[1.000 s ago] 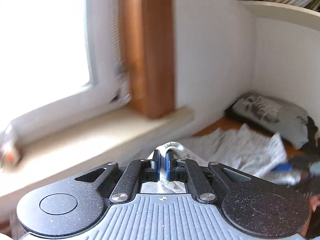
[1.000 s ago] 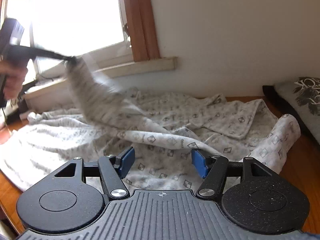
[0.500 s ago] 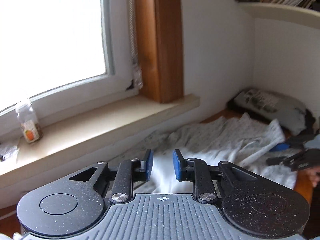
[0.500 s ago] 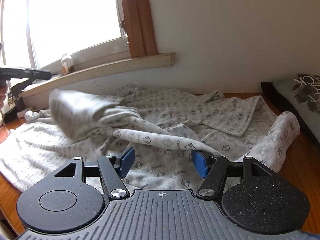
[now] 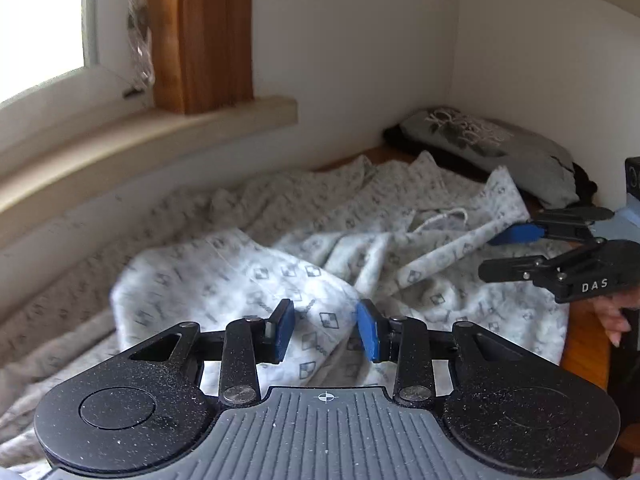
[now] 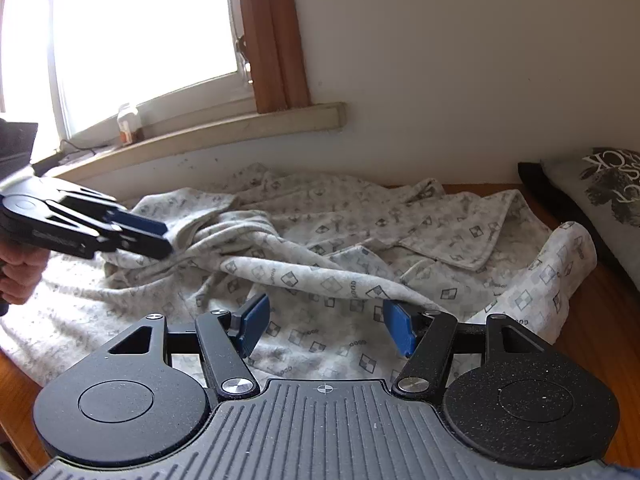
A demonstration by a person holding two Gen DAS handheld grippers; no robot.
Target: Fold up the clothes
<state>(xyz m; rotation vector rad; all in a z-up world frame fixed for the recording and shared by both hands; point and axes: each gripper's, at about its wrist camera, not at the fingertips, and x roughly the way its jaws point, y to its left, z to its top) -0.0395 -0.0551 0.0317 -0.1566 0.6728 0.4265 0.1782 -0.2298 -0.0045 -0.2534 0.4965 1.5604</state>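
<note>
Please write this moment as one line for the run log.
step: fold clothes | left gripper: open, over patterned garment | right gripper: open, over same garment | garment: crumpled, unfolded

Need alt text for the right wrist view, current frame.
The open right gripper hovers over a crumpled, white patterned garment spread on a wooden surface. The left gripper reaches in from the left at a bunched fold. Behind are a bright window, its sill and a grey printed garment.
</note>
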